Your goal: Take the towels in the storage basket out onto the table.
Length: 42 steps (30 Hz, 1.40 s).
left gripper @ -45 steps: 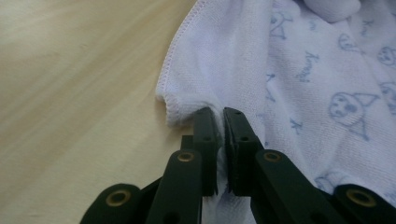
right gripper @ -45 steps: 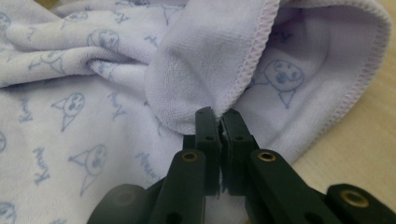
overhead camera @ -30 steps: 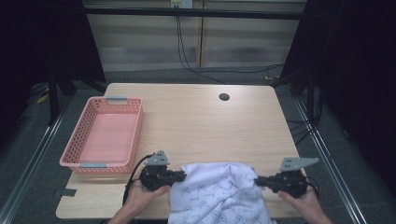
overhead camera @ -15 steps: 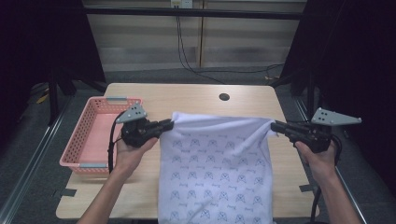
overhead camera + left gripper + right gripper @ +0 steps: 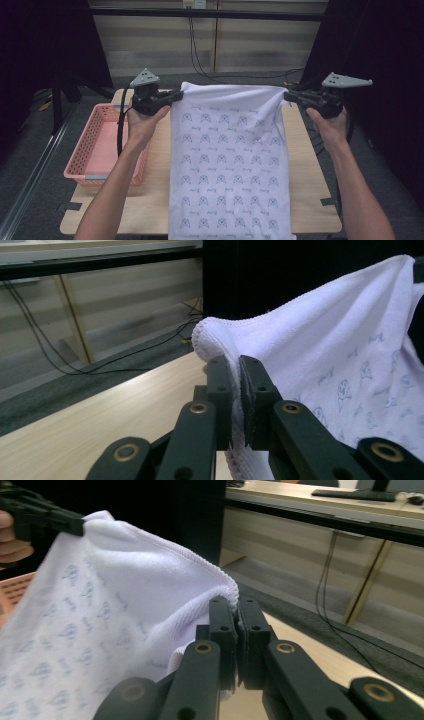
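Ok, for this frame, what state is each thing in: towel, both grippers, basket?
towel: spread out, held up by its two top corners, hanging down over the table
left gripper: shut on a towel corner
right gripper: shut on the other corner
pink basket: upright on the table's left side, looks empty

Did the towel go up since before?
Yes. The towel rose off the table edge and now hangs spread, its top well above the pink basket.

Wooden table (image 5: 310, 165), grey floor (image 5: 30, 165), slatted wall panels (image 5: 150, 45), dark curtains (image 5: 45, 45)
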### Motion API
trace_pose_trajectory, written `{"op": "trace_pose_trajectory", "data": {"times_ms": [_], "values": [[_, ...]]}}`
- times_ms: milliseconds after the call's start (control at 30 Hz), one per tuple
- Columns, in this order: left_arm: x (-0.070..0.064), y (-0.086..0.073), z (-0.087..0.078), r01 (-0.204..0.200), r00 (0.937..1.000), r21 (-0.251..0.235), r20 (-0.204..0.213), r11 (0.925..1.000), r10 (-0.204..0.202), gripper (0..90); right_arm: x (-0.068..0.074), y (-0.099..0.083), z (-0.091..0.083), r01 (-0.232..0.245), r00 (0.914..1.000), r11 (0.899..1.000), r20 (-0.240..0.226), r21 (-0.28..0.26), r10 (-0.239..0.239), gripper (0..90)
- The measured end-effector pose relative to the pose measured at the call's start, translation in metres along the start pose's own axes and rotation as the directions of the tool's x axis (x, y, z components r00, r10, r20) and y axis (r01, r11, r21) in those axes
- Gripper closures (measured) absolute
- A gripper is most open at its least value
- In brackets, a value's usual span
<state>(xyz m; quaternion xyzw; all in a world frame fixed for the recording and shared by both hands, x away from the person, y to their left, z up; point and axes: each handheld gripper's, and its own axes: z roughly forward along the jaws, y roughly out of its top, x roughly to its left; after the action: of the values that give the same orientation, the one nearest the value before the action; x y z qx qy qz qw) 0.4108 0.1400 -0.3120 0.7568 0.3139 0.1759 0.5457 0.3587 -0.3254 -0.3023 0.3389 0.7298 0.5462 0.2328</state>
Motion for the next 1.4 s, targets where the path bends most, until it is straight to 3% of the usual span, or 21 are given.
{"op": "trace_pose_trajectory", "data": {"times_ms": [133, 200, 233, 267, 333, 367, 433, 533, 667, 767, 867, 900, 1033, 1067, 1100, 1133, 1167, 1267, 1300, 1367, 1400], "values": [[0.014, -0.01, 0.027, 0.024, 0.999, 0.056, -0.04, 0.9981, -0.022, 80.9, -0.025, -0.001, 0.033, -0.056, 0.9982, 0.996, 0.026, 0.064, 0.054, 87.2], [0.022, -0.021, 0.043, 0.076, 0.9953, 0.099, -0.067, 0.9922, -0.069, 67.3, -0.035, -0.009, 0.051, -0.068, 0.9961, 0.99, 0.064, 0.125, 0.06, 84.2], [0.025, -0.025, 0.046, 0.105, 0.9928, 0.102, -0.067, 0.9891, -0.099, 57.7, -0.04, -0.015, 0.06, -0.071, 0.9928, 0.984, 0.106, 0.161, 0.055, 75.5], [0.026, -0.03, 0.05, 0.122, 0.9904, 0.099, -0.077, 0.9876, -0.114, 54.8, -0.047, -0.023, 0.067, -0.117, 0.9824, 0.979, 0.164, 0.165, 0.09, 67.8], [0.024, -0.039, 0.055, 0.117, 0.9922, 0.128, -0.058, 0.9848, -0.111, 54.8, -0.05, -0.027, 0.068, -0.133, 0.9791, 0.979, 0.174, 0.156, 0.106, 63.3], [0.021, -0.042, 0.055, 0.112, 0.9932, 0.133, -0.046, 0.9848, -0.107, 54.9, -0.052, -0.031, 0.068, -0.149, 0.972, 0.977, 0.204, 0.151, 0.117, 61.1], [0.016, -0.047, 0.055, 0.106, 0.9944, 0.13, -0.022, 0.9859, -0.104, 56.0, -0.053, -0.037, 0.066, -0.143, 0.9768, 0.976, 0.182, 0.162, 0.113, 62.3], [0.004, -0.052, 0.049, 0.092, 0.9953, 0.138, 0.018, 0.9862, -0.095, 57.4, -0.045, -0.047, 0.059, -0.13, 0.9809, 0.974, 0.168, 0.185, 0.099, 61.6], [-0.024, -0.062, 0.036, 0.038, 0.9949, 0.154, 0.086, 0.9873, -0.052, 60.0, -0.022, -0.065, 0.042, -0.114, 0.9895, 0.978, 0.108, 0.177, 0.096, 61.7], [-0.036, -0.076, 0.027, 0.015, 0.9941, 0.185, 0.103, 0.9827, -0.034, 64.3, -0.002, -0.083, 0.028, -0.096, 0.9943, 0.974, 0.066, 0.205, 0.084, 62.7], [-0.048, -0.107, 0.014, 0.043, 0.9863, 0.215, 0.146, 0.9757, -0.076, 66.7, 0.024, -0.113, 0.01, -0.099, 0.9949, 0.97, 0.002, 0.223, 0.101, 60.9], [-0.048, -0.107, 0.014, 0.043, 0.9863, 0.215, 0.146, 0.9757, -0.076, 66.6, 0.024, -0.113, 0.01, -0.099, 0.9949, 0.97, 0.002, 0.223, 0.101, 60.9], [-0.059, -0.147, 0.007, 0.049, 0.9829, 0.29, 0.156, 0.9557, -0.098, 65.2, 0.047, -0.148, 0.002, -0.107, 0.9911, 0.948, -0.045, 0.3, 0.126, 54.9], [-0.062, -0.164, 0.004, 0.058, 0.9809, 0.319, 0.158, 0.946, -0.113, 64.3, 0.057, -0.163, 0.002, -0.106, 0.9895, 0.931, -0.055, 0.349, 0.133, 53.5], [-0.062, -0.164, 0.004, 0.058, 0.9809, 0.319, 0.158, 0.946, -0.113, 64.3, 0.057, -0.163, 0.002, -0.106, 0.9895, 0.931, -0.055, 0.349, 0.133, 53.5], [-0.064, -0.171, 0.003, 0.049, 0.9808, 0.34, 0.161, 0.939, -0.11, 64.5, 0.064, -0.175, 0.004, -0.088, 0.9903, 0.912, -0.064, 0.402, 0.124, 53.5], [-0.066, -0.175, 0.002, 0.033, 0.9828, 0.364, 0.157, 0.9307, -0.097, 64.5, 0.064, -0.175, 0.004, -0.088, 0.9903, 0.912, -0.064, 0.402, 0.124, 53.5], [-0.067, -0.188, -0.001, 0.007, 0.9848, 0.398, 0.156, 0.9173, -0.076, 67.1, 0.071, -0.191, 0.005, -0.063, 0.992, 0.891, -0.069, 0.45, 0.105, 56.6], [-0.067, -0.188, -0.001, 0.007, 0.9848, 0.398, 0.156, 0.9173, -0.076, 67.5, 0.071, -0.191, 0.005, -0.063, 0.992, 0.891, -0.069, 0.45, 0.105, 56.6], [-0.069, -0.196, 0.0, -0.013, 0.9816, 0.437, 0.177, 0.8992, -0.072, 67.8, 0.072, -0.197, 0.008, -0.064, 0.9919, 0.876, -0.066, 0.477, 0.108, 60.3], [-0.07, -0.2, 0.002, -0.021, 0.9813, 0.452, 0.18, 0.892, -0.068, 68.2, 0.075, -0.201, 0.013, -0.031, 0.9944, 0.863, -0.072, 0.504, 0.078, 60.1]]}}
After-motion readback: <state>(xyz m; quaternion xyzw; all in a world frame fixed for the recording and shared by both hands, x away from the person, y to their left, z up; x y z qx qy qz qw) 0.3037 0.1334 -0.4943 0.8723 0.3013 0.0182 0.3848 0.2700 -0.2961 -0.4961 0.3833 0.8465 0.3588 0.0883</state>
